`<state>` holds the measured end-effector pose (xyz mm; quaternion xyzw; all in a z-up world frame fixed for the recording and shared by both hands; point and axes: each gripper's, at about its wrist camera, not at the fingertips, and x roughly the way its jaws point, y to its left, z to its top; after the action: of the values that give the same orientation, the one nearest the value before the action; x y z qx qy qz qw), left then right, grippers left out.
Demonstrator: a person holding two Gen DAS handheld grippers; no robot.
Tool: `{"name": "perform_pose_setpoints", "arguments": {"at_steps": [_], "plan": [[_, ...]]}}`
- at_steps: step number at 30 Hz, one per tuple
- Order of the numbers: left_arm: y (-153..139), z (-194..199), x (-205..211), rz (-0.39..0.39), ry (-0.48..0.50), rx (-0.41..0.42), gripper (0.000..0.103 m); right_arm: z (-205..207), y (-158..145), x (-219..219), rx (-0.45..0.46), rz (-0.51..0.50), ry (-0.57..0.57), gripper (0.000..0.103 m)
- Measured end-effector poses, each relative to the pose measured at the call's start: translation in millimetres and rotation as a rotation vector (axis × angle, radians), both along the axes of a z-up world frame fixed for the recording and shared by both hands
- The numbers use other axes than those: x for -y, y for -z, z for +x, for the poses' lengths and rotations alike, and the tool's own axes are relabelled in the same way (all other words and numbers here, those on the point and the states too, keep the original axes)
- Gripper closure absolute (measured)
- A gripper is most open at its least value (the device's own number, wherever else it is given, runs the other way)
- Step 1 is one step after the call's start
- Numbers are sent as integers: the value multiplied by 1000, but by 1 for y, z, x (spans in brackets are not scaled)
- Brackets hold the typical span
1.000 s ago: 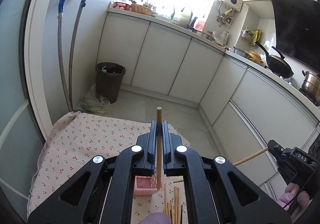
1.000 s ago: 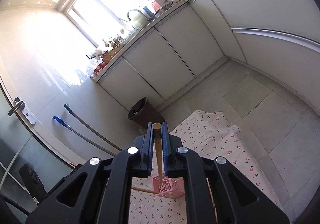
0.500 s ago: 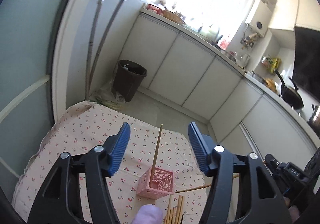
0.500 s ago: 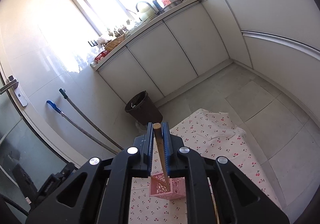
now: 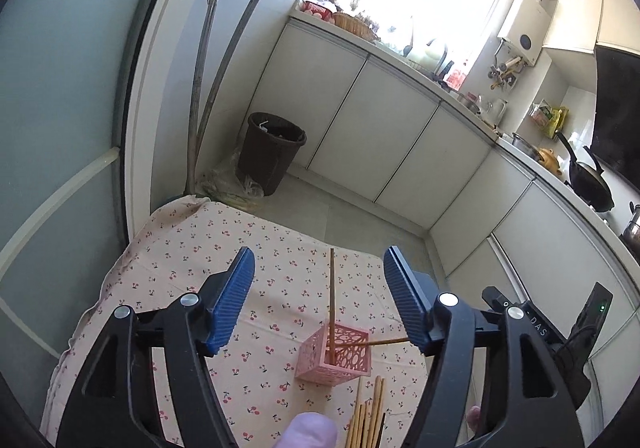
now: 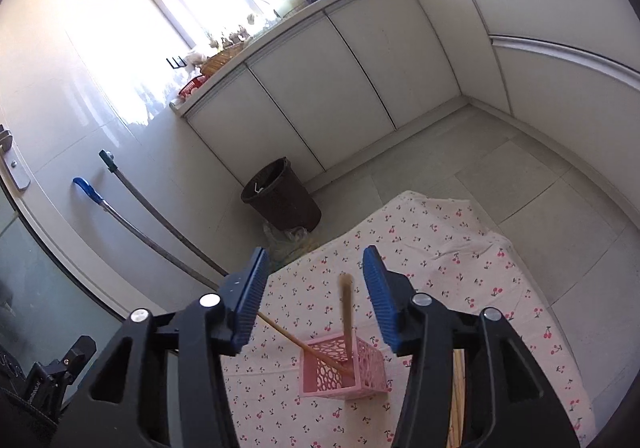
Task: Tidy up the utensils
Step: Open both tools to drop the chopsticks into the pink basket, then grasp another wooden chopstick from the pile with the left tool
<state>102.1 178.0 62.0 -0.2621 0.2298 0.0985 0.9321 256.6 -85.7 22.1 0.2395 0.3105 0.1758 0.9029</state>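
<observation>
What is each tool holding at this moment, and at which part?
Nothing. The left tool and the right tool have just been opening, and both chopsticks stand free in the pink basket.

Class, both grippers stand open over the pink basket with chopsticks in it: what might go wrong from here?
1. The small pink openwork plastic basket looks light; two long wooden chopsticks leaning from it may tip it.
2. The right gripper, jaws just opened, has a blurred chopstick between them; it may bounce out.
3. Loose wooden chopsticks lie near the cherry-print cloth's edge.
</observation>
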Motion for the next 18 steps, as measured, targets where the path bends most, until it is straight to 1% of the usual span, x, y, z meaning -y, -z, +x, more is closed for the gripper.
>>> {"name": "perform_pose_setpoints", "arguments": {"at_steps": [3, 5, 7, 10, 13, 15, 17, 18], "plan": [[6, 6, 6, 4, 23, -36, 33, -10, -6, -7, 24, -71, -20, 52], [11, 10, 15, 22, 41, -65, 30, -19, -11, -9, 45, -127, -23, 48], [17, 13, 26, 50, 66, -99, 27, -31, -15, -11, 71, -207, -17, 46], [26, 15, 44, 97, 88, -135, 25, -48, -15, -11, 92, -290, -12, 40], [32, 15, 60, 142, 108, -162, 22, -63, -8, -7, 86, -358, -10, 36], [36, 14, 70, 161, 124, -179, 20, -73, 0, -1, 72, -404, -5, 36], [40, 15, 79, 182, 136, -202, 16, -81, 6, 8, 55, -425, 2, 33], [43, 15, 84, 193, 145, -217, 15, -85, 10, 15, 41, -430, 5, 29]]}}
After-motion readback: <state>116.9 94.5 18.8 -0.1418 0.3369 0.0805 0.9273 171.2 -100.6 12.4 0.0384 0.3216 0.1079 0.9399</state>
